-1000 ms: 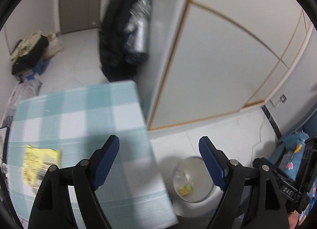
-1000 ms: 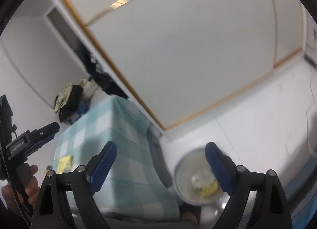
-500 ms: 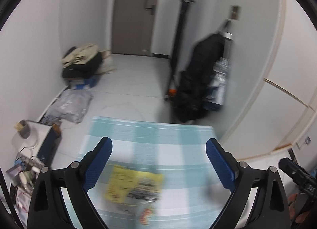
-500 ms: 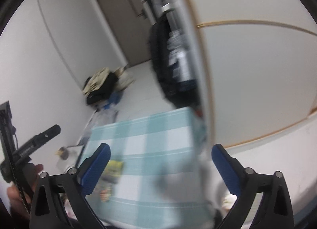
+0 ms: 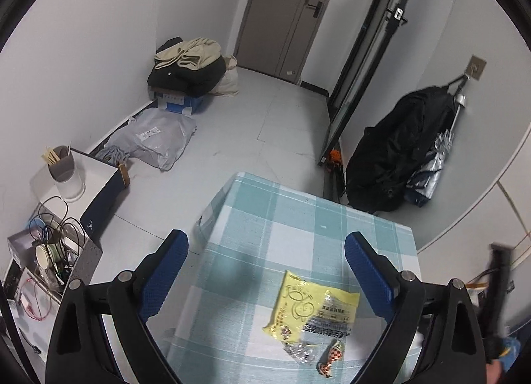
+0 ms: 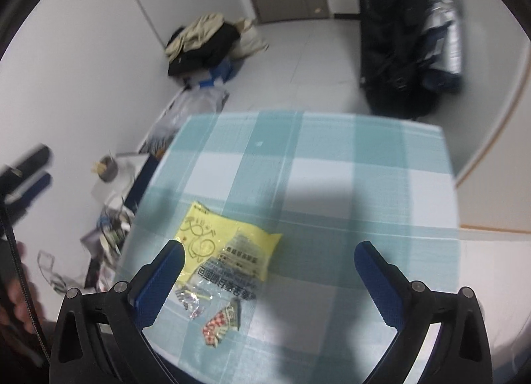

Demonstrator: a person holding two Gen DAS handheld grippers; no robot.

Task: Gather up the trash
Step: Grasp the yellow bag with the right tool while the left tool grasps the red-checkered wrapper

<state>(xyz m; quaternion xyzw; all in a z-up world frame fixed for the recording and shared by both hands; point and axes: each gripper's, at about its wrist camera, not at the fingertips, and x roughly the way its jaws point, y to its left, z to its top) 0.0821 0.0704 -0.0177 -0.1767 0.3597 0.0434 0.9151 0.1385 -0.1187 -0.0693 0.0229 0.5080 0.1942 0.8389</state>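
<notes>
A yellow plastic wrapper [image 5: 312, 309] lies flat on the teal-and-white checked table [image 5: 265, 218]. Beside its near edge lie a crumpled clear wrapper [image 5: 300, 350] and a small red-checked candy wrapper [image 5: 330, 359]. My left gripper [image 5: 265, 251] hovers above the table, open and empty, with the trash below and between its fingers. In the right wrist view the yellow wrapper [image 6: 225, 244], the clear wrapper [image 6: 190, 301] and the red-checked wrapper [image 6: 222, 321] sit on the table [image 6: 332, 168] close to the left finger of my right gripper [image 6: 268, 258], which is wide open and holds nothing.
On the floor left of the table stand a white cup with sticks [image 5: 64, 171], a dark-sided box [image 5: 103, 198] and a tangle of cables [image 5: 49, 238]. A grey bag [image 5: 156, 141] and piled clothes [image 5: 189, 65] lie further back. A black coat [image 5: 398, 151] hangs at the right wall.
Both views have swung left, from the bin on the floor and the wall panels onto the table. The wrappers now lie between the fingers. Both grippers have widened slightly.
</notes>
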